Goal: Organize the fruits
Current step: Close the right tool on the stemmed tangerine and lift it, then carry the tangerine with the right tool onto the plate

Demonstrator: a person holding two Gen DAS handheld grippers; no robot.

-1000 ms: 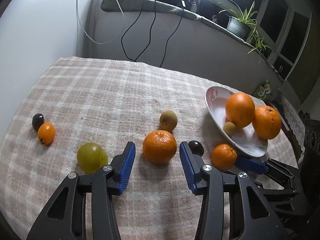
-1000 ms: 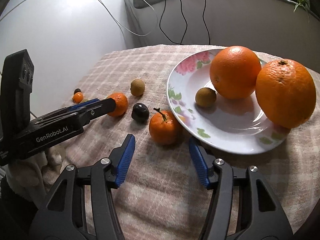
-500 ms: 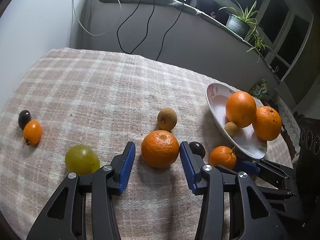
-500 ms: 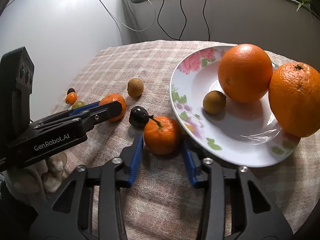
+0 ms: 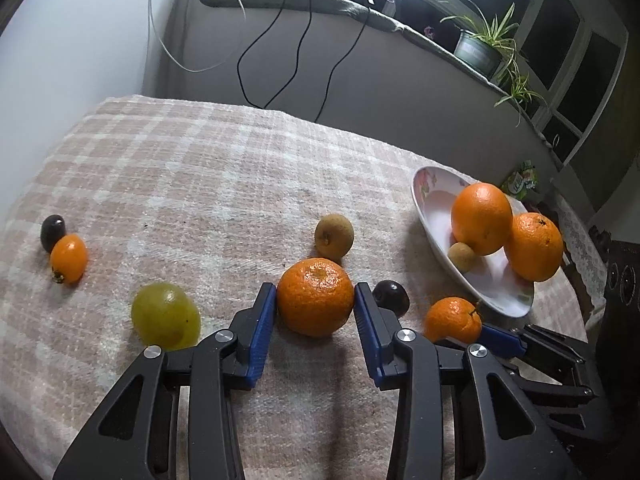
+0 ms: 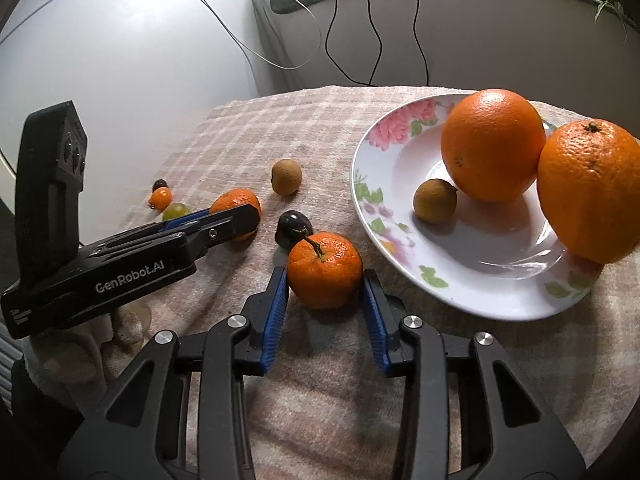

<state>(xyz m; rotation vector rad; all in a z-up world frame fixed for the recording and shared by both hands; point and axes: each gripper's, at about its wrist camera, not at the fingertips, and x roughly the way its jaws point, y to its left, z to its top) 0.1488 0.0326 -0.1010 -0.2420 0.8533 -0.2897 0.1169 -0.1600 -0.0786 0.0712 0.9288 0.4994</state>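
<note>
- Left gripper (image 5: pixel 315 307): blue pads have just closed onto the round, dimpled orange mandarin (image 5: pixel 315 298), for lifting.
- Right gripper (image 6: pixel 325 282): jaws narrowed around the stemmed small tangerine (image 6: pixel 325 269), contact unclear; floral white plate (image 6: pixel 460 294) just beside.

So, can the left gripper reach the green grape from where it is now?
Probably yes, but not at once. The green grape lies free on the cloth just left of the left gripper, nothing between them. But its jaws, just closing, now press a mandarin, so it must deal with that first.
</note>
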